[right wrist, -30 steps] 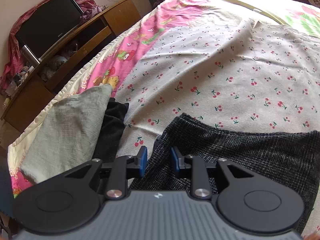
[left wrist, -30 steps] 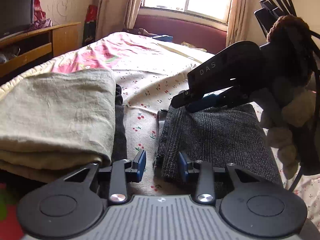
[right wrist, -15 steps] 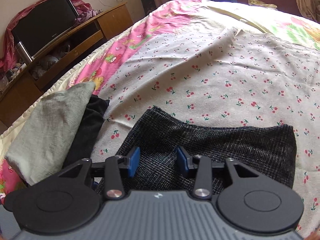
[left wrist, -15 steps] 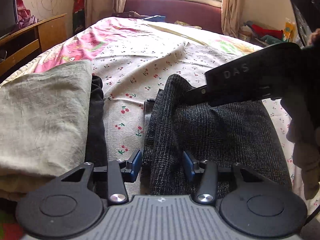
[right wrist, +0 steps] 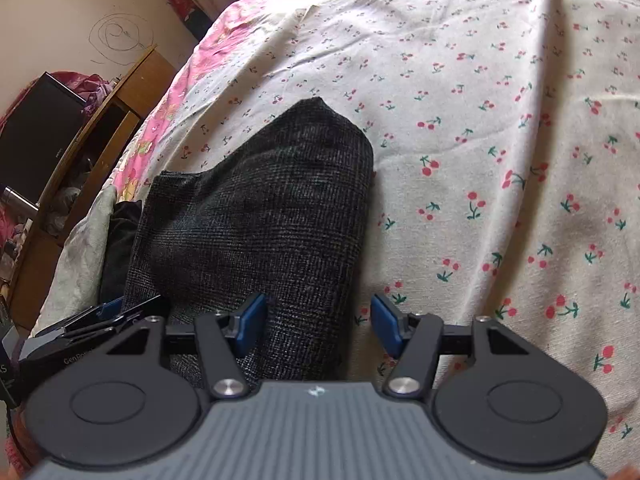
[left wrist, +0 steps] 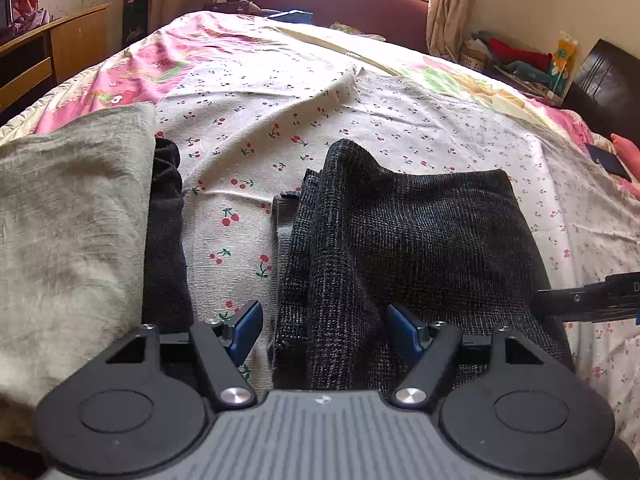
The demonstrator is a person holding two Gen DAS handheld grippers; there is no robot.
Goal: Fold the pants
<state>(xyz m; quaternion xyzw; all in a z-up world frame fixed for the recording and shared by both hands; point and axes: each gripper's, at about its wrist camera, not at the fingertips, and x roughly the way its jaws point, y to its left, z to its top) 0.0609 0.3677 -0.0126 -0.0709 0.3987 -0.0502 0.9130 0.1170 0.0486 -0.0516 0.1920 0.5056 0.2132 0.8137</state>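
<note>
Bed (left wrist: 400,92), the largest item: covered by a cherry-print sheet (right wrist: 500,152) laid over a pink patterned quilt (left wrist: 168,64), filling most of both views. Wooden desk (left wrist: 76,40) beside the bed at its left, a dark screen (right wrist: 36,132) standing on it. Folded beige-grey cloth (left wrist: 68,216) at the near left edge of the bed, with a dark garment (left wrist: 166,240) tucked just beside it. Pants (left wrist: 400,248): dark speckled weave, lying folded on the sheet near the front edge, one corner peaked upward at the far left, a loose ridge of layers running along the left side. Left gripper (left wrist: 322,332): jaws opening, set wide; the ridged left edge of the pants lies between the blue pads (left wrist: 248,326), which do not press on it. Right gripper (right wrist: 318,330): jaws opening, moderately spread; the right edge of the pants sits between them, the pads clear of the cloth, nothing held. Risks, as judged: the raised corner and the bunched left ridge may slump or spring apart once freed, leaving an uneven bundle; a pad drawn away close to the weave could snag a layer and drag the fold open; a later pinch on the ridge may catch only the top layer.
</note>
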